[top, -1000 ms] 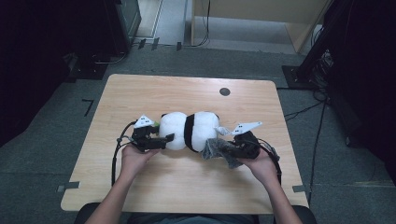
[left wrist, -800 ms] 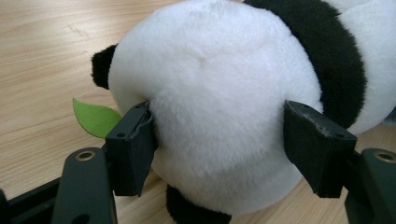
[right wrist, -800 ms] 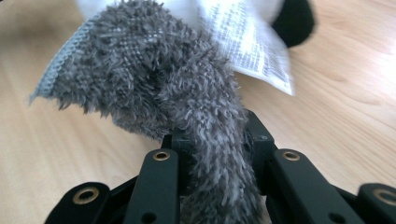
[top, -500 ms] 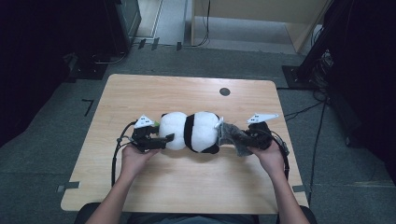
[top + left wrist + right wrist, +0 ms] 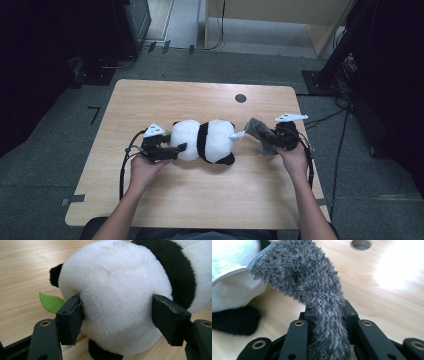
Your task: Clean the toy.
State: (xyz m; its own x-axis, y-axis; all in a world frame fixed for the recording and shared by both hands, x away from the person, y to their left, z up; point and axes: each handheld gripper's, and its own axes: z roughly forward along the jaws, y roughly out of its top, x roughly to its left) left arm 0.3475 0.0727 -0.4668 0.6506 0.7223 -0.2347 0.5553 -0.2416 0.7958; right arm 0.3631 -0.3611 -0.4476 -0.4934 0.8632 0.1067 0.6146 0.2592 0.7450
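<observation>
A stuffed panda (image 5: pixel 202 141) lay on its side near the middle of the wooden table (image 5: pixel 200 210), a little toward the person's edge. Its white head pointed at the person's left hand (image 5: pixel 142 170) and its rear at the right hand (image 5: pixel 295 159).

The left gripper (image 5: pixel 175 148) sat at the panda's head end, and its jaws were pressed into the white fur on either side of the head (image 5: pixel 112 290), so the head was pinched between them. A small green leaf (image 5: pixel 51 302) stuck out just beside one jaw, next to a black ear (image 5: pixel 55 275). The black band of the panda's body (image 5: pixel 175 265) showed just past the head.

On the far side of the panda from that gripper, the right gripper (image 5: pixel 272 141) had its jaws squeezed together on a grey fuzzy piece of cloth (image 5: pixel 260 132). In the right gripper view the cloth (image 5: pixel 312 285) rose from between the jaws and bent over toward the panda's white rear (image 5: pixel 232 290). Its free end lay against a white tag (image 5: pixel 237 135) that jutted from the panda's rear, but whether it was fixed there could not be told. A black foot (image 5: pixel 234 320) lay on the table below.

A round dark hole (image 5: pixel 240 98) sat in the table beyond the panda, well apart from it.
</observation>
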